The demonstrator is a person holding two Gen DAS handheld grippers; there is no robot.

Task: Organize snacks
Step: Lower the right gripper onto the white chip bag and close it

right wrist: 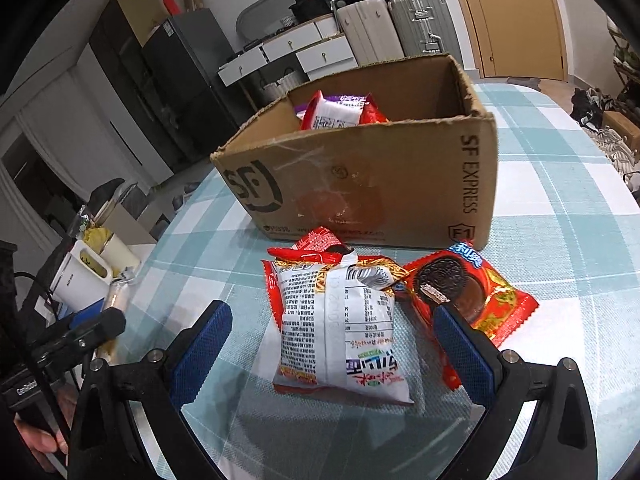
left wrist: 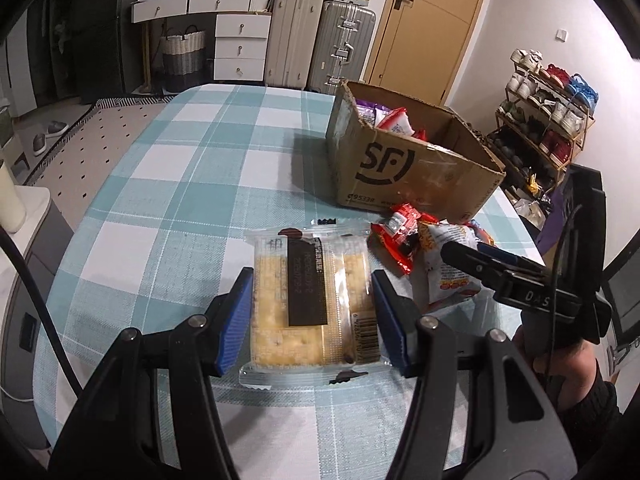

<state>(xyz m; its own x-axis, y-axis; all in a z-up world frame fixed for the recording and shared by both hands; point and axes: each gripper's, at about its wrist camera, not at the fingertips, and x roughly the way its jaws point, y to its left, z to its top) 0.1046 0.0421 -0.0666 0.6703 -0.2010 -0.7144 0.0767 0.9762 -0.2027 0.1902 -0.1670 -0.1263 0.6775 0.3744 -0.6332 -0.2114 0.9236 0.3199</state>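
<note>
- We hold a clear-wrapped cracker pack [left wrist: 312, 304] pinched between the blue fingers [left wrist: 236, 320] of our left gripper [left wrist: 314, 322], well short of the cardboard box [left wrist: 404, 168] and, by our reading, lifted off the checked desk [left wrist: 168, 184].
- Just before the box's near wall lie a white noodle bag [right wrist: 340, 328], a small red packet [right wrist: 320, 246] and a red cookie pack [right wrist: 464, 296].
- Our right gripper [right wrist: 332, 354] has its fingers spread wide either side of the noodle bag, not touching it.
- Inside the box, a few packets [right wrist: 340, 114] already sit.
- We judge we are mid-carry: next the crackers go over the box's rim, then release; the right must close on the bag.
</note>
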